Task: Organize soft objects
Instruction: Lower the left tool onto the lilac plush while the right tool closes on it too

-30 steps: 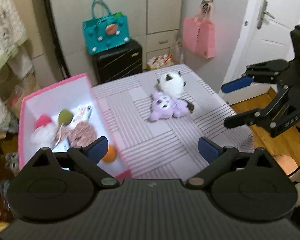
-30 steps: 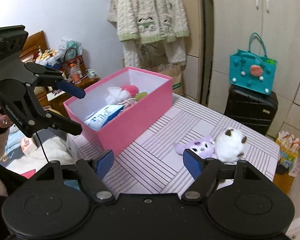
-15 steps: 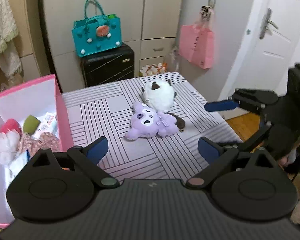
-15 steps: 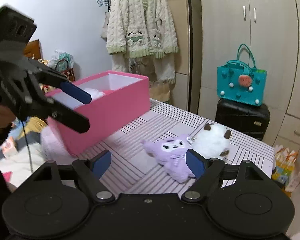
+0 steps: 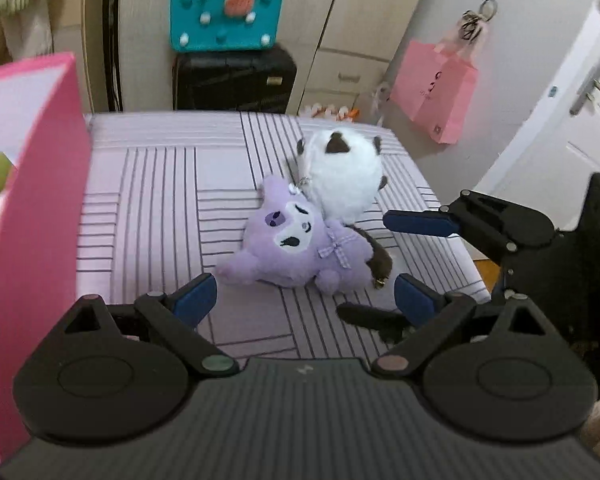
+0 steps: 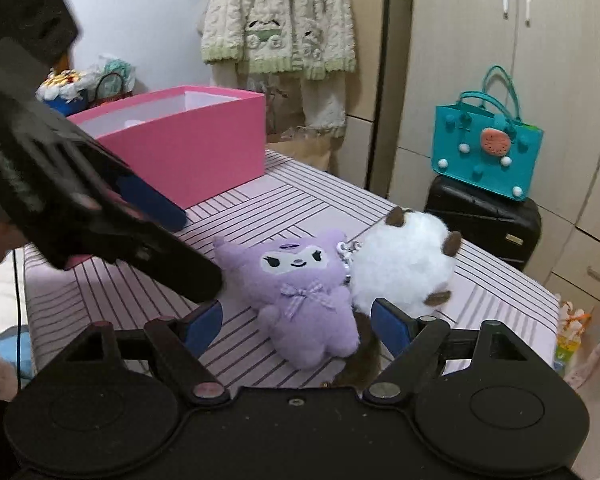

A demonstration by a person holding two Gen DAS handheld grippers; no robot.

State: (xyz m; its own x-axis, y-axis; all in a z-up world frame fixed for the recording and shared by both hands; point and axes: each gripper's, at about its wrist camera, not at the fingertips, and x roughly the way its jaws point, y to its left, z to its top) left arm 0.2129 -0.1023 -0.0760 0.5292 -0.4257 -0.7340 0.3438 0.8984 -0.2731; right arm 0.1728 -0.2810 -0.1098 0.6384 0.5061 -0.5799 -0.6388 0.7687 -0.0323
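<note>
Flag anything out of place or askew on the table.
Two soft toys lie loose on the striped tablecloth, outside the pink storage box: a purple plush doll on its back, and a white fluffy plush with brown ears against it. Nothing looks spilled or damaged.

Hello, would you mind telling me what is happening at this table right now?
A person is tidying soft toys with a handheld gripper in each hand. The left gripper and right gripper are both open and close in on the purple plush, which lies against the white fluffy plush on the striped tabletop. Neither toy is gripped yet. The pink box already holds several soft items.
</note>
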